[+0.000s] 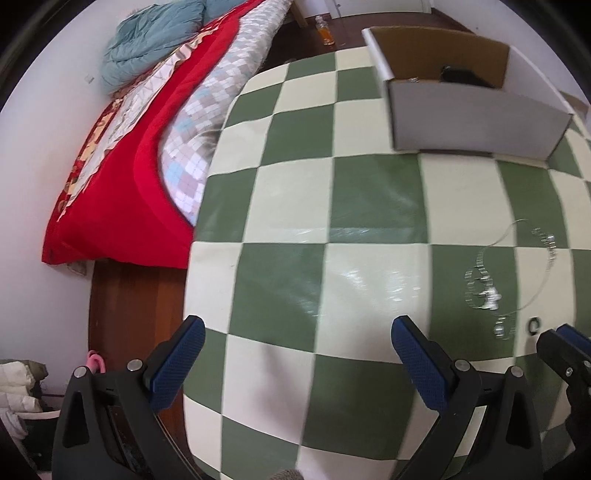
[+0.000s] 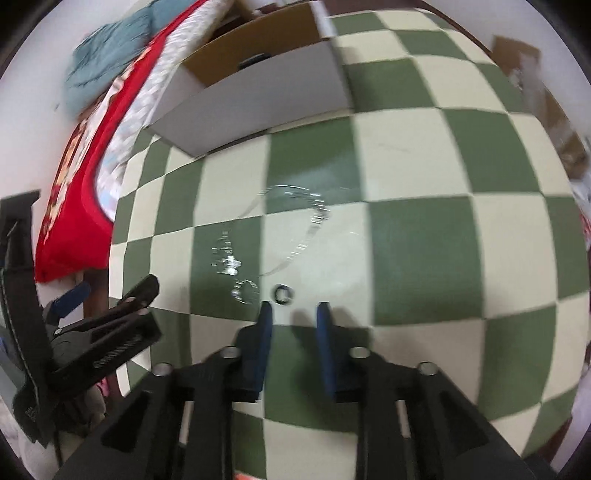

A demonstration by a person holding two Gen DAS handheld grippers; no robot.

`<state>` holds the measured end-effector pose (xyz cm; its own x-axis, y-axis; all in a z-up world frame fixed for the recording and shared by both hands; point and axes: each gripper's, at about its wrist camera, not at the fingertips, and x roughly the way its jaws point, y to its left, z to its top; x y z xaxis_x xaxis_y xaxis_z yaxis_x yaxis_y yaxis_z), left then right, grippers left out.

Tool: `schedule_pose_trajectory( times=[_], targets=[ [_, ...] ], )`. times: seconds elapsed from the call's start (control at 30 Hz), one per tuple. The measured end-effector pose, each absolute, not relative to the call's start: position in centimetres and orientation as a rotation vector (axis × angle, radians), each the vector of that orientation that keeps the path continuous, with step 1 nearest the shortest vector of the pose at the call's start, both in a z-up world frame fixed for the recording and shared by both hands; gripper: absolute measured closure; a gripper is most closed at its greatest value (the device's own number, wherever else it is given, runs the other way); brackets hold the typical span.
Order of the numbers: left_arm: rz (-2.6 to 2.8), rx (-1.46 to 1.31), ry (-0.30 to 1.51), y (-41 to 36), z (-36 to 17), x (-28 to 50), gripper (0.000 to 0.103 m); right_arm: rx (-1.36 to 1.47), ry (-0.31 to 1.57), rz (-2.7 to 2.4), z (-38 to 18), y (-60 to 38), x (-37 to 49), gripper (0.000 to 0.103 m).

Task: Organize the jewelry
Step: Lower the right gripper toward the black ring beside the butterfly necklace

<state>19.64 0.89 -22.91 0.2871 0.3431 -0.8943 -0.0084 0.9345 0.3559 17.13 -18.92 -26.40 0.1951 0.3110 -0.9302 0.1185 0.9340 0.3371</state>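
Note:
A silver chain necklace (image 2: 295,221) lies looped on the green-and-cream checked tablecloth (image 2: 424,236), with a silver pendant cluster (image 2: 227,264), a silver ring (image 2: 245,291) and a small dark ring (image 2: 283,294) beside it. My right gripper (image 2: 294,314) is open with a narrow gap, just short of the dark ring. My left gripper (image 1: 297,332) is wide open and empty over the cloth, left of the jewelry; the necklace (image 1: 532,273) and dark ring (image 1: 533,325) show at its right. An open cardboard box (image 1: 476,118) stands beyond.
The box (image 2: 266,88) holds a dark item (image 1: 461,75). A bed with red quilt (image 1: 122,192) runs along the table's left edge. A bottle (image 1: 325,31) stands on the floor behind. Brown boxes (image 2: 546,103) sit far right.

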Motion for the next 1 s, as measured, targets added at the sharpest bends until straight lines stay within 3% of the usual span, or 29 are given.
schedule_pose_trajectory(
  times=[0.2, 0.23, 0.27, 0.53, 0.73, 0.87, 0.9, 1.0],
  targets=[
    [0.283, 0.278, 1.286, 3.4, -23.5, 19.4, 0.0, 0.166, 1.384, 0.105, -26.9, -15.8, 17.6, 0.076],
    [0.288, 0.275, 1.289, 3.7, -23.5, 19.4, 0.0, 0.129, 1.387, 0.087, -26.8, -15.2, 17.7, 0.088],
    [0.289, 0.272, 1.291, 3.8, -23.5, 19.4, 0.0, 0.099, 1.386, 0.08, -26.9, -14.8, 17.7, 0.091],
    [0.199, 0.241, 1.271, 2.1, -22.3, 19.8, 0.0, 0.102, 1.359, 0.012, -26.8, -17.2, 17.1, 0.092],
    [-0.016, 0.052, 1.38, -2.0, -23.2, 21.5, 0.0, 0.196, 1.369, -0.087, -26.9, -23.6, 17.0, 0.092],
    [-0.095, 0.079, 1.415, -5.3, -24.4, 22.0, 0.001, 0.206, 1.38, -0.116, -26.9, -25.5, 17.1, 0.092],
    [-0.107, 0.098, 1.417, -6.0, -24.6, 22.0, 0.001, 0.209, 1.381, -0.118, -27.0, -25.7, 17.1, 0.092],
    [-0.129, 0.155, 1.421, -7.6, -25.3, 21.9, 0.018, 0.21, 1.382, -0.123, -26.9, -25.9, 17.1, 0.092]
  ],
)
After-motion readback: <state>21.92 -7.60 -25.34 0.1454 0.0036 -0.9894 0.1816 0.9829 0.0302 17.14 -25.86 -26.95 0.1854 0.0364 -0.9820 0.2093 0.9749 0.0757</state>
